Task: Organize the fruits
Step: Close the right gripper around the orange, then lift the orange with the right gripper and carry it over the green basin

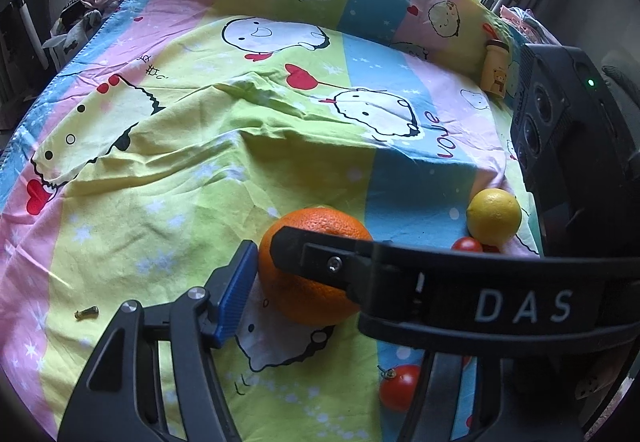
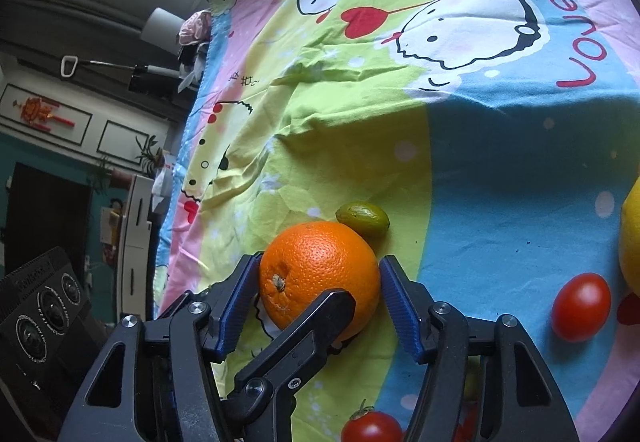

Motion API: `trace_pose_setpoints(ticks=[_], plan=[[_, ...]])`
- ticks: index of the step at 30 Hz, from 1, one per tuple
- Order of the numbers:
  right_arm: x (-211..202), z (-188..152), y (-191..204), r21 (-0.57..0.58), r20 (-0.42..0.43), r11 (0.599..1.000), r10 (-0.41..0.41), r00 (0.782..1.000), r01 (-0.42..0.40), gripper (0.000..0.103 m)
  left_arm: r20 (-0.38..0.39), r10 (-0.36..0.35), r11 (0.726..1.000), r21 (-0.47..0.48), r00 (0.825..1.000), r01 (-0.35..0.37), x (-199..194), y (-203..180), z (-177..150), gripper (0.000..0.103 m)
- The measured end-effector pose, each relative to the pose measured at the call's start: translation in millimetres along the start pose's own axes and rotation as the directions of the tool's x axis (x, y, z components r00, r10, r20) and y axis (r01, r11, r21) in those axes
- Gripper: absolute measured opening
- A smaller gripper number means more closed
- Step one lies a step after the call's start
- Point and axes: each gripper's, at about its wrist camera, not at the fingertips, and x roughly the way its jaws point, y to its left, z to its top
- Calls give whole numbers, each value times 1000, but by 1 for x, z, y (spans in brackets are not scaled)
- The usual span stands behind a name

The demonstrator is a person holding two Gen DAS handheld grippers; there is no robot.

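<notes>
One orange (image 1: 312, 298) lies on the cartoon-print sheet (image 1: 168, 170), and both grippers meet at it. In the right wrist view my right gripper (image 2: 320, 270) has a blue pad against each side of the orange (image 2: 316, 254). My left gripper (image 1: 308, 254) has its left blue pad (image 1: 236, 294) against the orange's side. Its other finger is hidden there behind the right gripper's black arm. In the right wrist view that finger (image 2: 308, 330) lies across the orange's near face. A lemon (image 1: 494, 216), a small green fruit (image 2: 362, 220) and red tomatoes (image 2: 580, 306) (image 1: 400, 386) lie loose nearby.
A small yellow bear-print jar (image 1: 496, 68) stands by the raised pillow edge at the back right. A small dark stem piece (image 1: 86, 313) lies on the sheet at the left. The bed's left edge (image 2: 188, 170) drops to the room floor, with furniture beyond.
</notes>
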Motion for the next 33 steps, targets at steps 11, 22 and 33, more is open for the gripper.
trace_pose_setpoints(ticks=[11,22,33], plan=[[-26,-16,5,0,57,1000,-8,998,8,64,61,-29,999,28,998,28,-22,-19,-9,61],[-81,-39,31,-66,219,994,-69,973,85,64,213,-129,990,91,969,112,-64,-44,-15,61],[-122,-49,45,-92,321,989,-79,944,115,64,300,-181,979,145,937,143,-93,-69,-12,61]])
